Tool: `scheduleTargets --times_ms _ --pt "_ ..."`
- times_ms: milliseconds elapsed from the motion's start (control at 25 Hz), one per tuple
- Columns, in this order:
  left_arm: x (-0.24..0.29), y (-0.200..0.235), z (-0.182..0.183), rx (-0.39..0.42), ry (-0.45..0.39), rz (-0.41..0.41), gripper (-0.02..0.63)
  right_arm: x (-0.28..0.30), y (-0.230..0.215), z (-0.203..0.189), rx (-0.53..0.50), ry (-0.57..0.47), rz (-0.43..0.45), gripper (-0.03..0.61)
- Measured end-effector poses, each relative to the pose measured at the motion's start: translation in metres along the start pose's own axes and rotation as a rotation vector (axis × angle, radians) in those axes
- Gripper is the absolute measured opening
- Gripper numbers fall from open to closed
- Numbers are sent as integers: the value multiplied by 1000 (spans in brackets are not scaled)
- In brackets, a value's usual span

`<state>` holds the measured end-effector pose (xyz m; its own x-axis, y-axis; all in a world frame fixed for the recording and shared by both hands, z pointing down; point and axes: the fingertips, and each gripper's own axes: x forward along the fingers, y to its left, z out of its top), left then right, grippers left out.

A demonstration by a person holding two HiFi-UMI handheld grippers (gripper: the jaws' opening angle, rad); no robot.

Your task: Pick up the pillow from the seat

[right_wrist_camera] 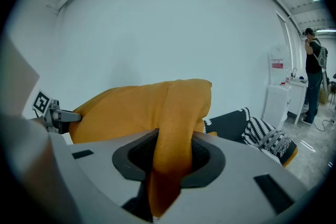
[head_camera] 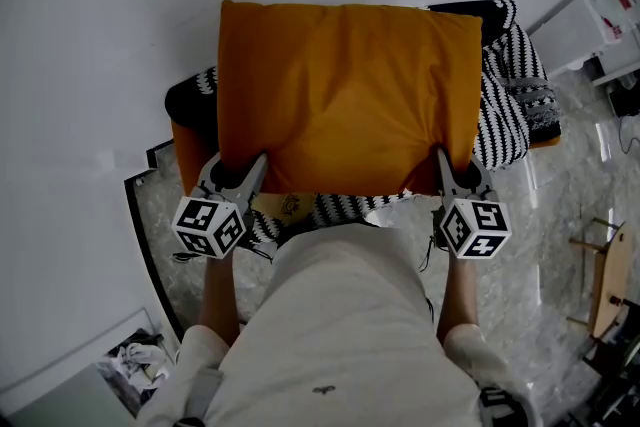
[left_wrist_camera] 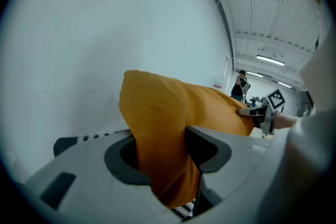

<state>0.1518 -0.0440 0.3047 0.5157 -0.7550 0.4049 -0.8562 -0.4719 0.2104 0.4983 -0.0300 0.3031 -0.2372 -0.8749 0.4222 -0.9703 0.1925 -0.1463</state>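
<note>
An orange pillow [head_camera: 345, 90] is held up over the seat [head_camera: 190, 155], spread between both grippers. My left gripper [head_camera: 248, 172] is shut on the pillow's near left corner, and the fabric [left_wrist_camera: 163, 155] bunches between its jaws. My right gripper [head_camera: 438, 163] is shut on the near right corner, where a fold of orange cloth [right_wrist_camera: 170, 155] is pinched between the pads. Across the pillow, the left gripper view shows the right gripper [left_wrist_camera: 262, 113], and the right gripper view shows the left gripper [right_wrist_camera: 52, 113].
A black and white patterned blanket [head_camera: 515, 105] drapes over the orange seat, under and to the right of the pillow. A white wall stands behind. White cabinets [head_camera: 600, 20] are at the far right, a wooden stool [head_camera: 610, 280] on the marble floor. A person [right_wrist_camera: 314, 73] stands far off.
</note>
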Motion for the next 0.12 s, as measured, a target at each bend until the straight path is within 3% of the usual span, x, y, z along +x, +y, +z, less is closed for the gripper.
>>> scheduleTargets --times_ms 120 --pt "1 0 2 2 -5 2 213 1 -1 1 2 -1 0 114"
